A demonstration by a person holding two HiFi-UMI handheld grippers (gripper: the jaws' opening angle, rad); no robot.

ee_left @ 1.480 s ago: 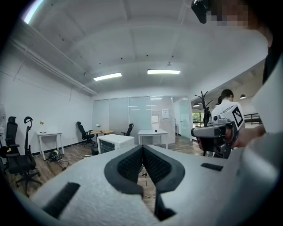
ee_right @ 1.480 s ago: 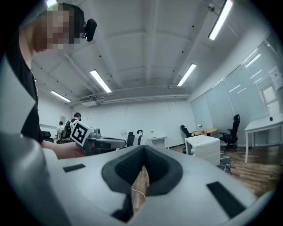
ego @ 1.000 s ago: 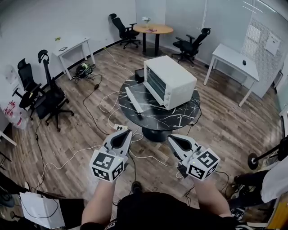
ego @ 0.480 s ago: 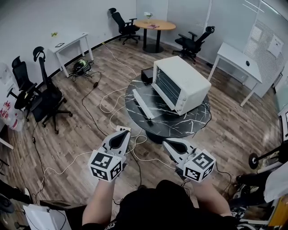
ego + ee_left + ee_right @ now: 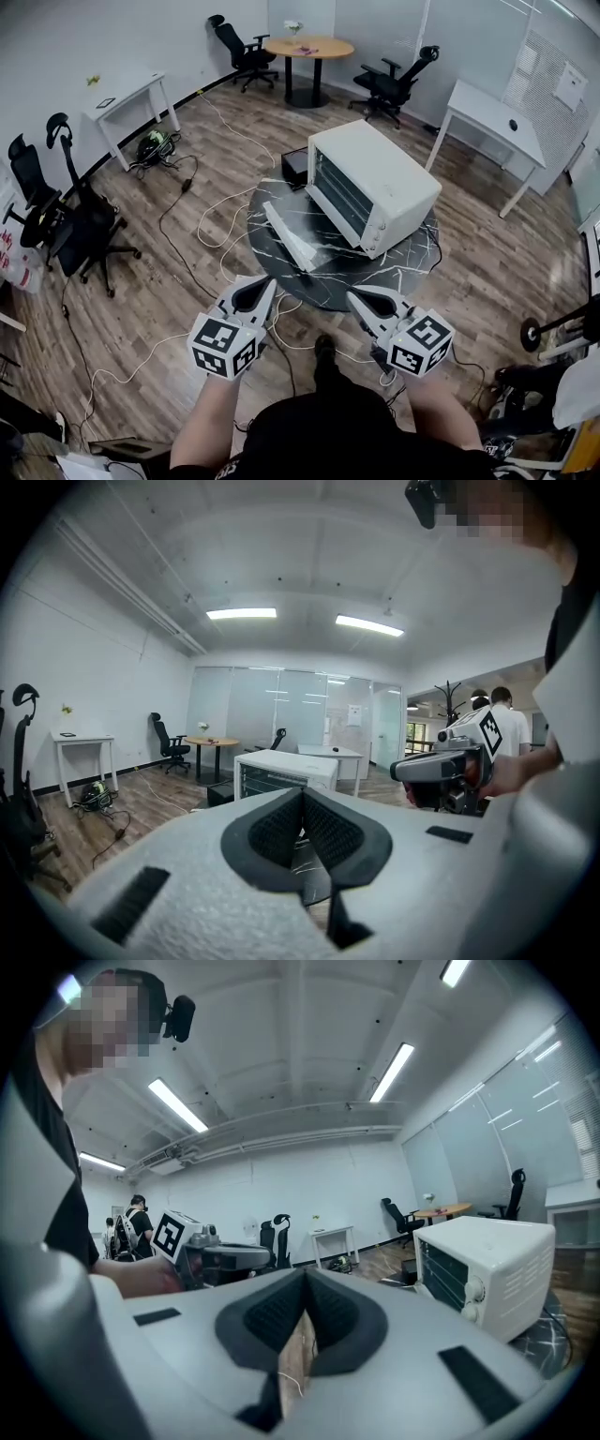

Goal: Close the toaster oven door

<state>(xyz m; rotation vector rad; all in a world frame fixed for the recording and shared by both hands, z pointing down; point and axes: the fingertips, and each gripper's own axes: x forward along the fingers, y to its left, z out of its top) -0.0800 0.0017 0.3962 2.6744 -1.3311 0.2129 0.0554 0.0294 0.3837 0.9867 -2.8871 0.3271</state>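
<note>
A white toaster oven [image 5: 375, 183] stands on a round black marble table [image 5: 323, 277]. Its door [image 5: 289, 234] hangs open, folded down flat toward the table's left. Both grippers are held low in front of the table, short of its near edge and touching nothing. My left gripper [image 5: 253, 286] is shut and empty, and so is my right gripper [image 5: 361, 298]. The left gripper view shows the oven [image 5: 281, 772] beyond the closed jaw tips, with the right gripper [image 5: 441, 771] beside it. In the right gripper view the oven [image 5: 487, 1269] sits to the right.
A black box [image 5: 295, 167] lies behind the oven. White cables [image 5: 211, 220] trail over the wooden floor around the table. Office chairs [image 5: 80, 230] stand at the left, white desks [image 5: 492, 117] at the right and left, and a round wooden table [image 5: 307, 47] at the back.
The table and oven have come nearer to me and the grippers. Both grippers keep their pose in front of me and stay shut.
</note>
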